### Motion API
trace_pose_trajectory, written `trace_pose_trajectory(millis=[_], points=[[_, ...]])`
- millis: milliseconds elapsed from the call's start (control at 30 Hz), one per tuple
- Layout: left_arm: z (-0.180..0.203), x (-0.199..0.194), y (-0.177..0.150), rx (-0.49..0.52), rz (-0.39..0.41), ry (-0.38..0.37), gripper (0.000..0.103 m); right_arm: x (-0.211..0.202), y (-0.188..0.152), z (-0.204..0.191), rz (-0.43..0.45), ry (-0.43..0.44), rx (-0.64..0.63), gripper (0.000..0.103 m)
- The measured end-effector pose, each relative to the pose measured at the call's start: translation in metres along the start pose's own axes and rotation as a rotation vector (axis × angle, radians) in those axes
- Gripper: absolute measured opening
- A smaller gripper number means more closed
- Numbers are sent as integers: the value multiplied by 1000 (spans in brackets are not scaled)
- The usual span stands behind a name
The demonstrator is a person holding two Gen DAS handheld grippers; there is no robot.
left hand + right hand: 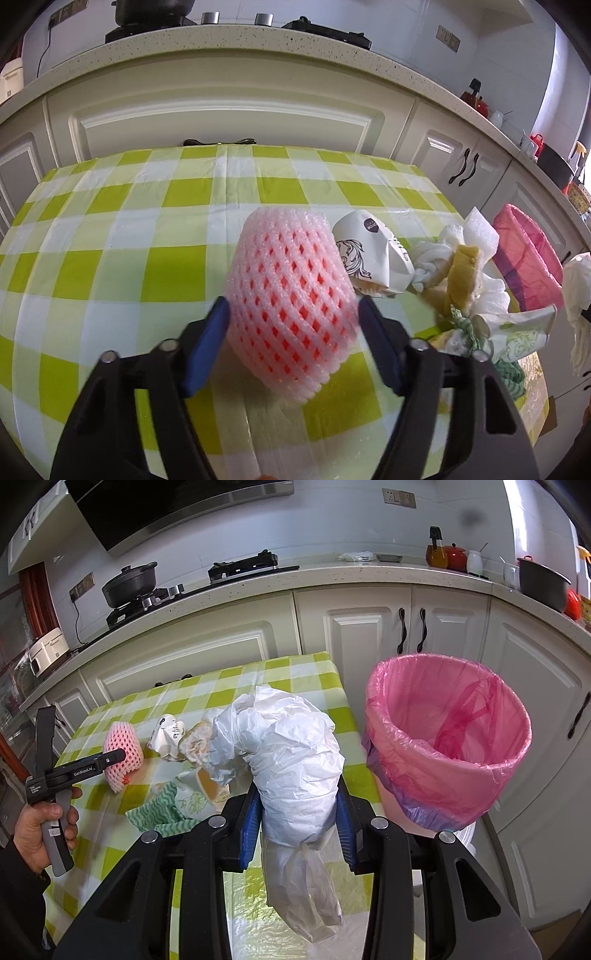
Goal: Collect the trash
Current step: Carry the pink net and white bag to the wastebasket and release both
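Beside table (295, 672): pink-lined bin (450, 746) sitting right of right tongs (297, 823), these clamping white plastic bag (291, 760). Left tongs (293, 328) straddling foam fruit net (291, 291), pads appearing to touch it, grip unclear.

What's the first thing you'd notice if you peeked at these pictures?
Probably the pink foam net, sitting between the blue fingers of the left gripper on the green checked tablecloth. Next, the crumpled white plastic bag squeezed in the right gripper, close to the bin with its pink liner beside the table. A heap of paper trash lies to the right of the net.
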State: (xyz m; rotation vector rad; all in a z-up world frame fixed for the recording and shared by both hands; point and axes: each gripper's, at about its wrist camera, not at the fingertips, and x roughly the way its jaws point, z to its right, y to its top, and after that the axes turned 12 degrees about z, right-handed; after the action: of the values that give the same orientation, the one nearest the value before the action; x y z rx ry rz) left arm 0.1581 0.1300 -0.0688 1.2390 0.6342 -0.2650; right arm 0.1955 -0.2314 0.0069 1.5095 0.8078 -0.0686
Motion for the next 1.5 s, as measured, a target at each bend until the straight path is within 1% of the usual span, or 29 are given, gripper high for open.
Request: trace_pose_trajectory(millis=[33,100,200,267,433,600,733,833,967,1100,1300,1433,1500], points=[[0,2,0,3,-9,4,59,1,0,2,0,-2,3,36],[2,2,0,10,-12,5,48,3,1,5,0,-5,8,36],[6,0,0,26,-16,3,39,4,1,8,1,-7,15,36],[9,-6,0,28,-8,-1,37,4,2,10,3,-6,18,36],[18,-25,5,27,24,-6,37,2,5,15,16,-6,28,36],[41,-53,24,48,87,-33,37,-1,13,24,31,-21,36,36],[75,-72,46,82,145,-85,37,-4,24,33,59,-34,34,36],[104,-76,60,110,173,-132,37,-5,35,46,79,-48,40,36],[144,-75,73,145,192,-194,37,-6,46,66,102,-80,49,36],[186,-69,84,167,203,-262,37,-3,55,93,106,-114,72,36],[246,-48,93,194,188,-363,37,4,66,129,109,-161,98,36],[293,-30,97,217,156,-443,37,9,72,150,104,-188,103,36],[313,-21,96,226,138,-470,37,12,75,159,102,-198,106,36]])
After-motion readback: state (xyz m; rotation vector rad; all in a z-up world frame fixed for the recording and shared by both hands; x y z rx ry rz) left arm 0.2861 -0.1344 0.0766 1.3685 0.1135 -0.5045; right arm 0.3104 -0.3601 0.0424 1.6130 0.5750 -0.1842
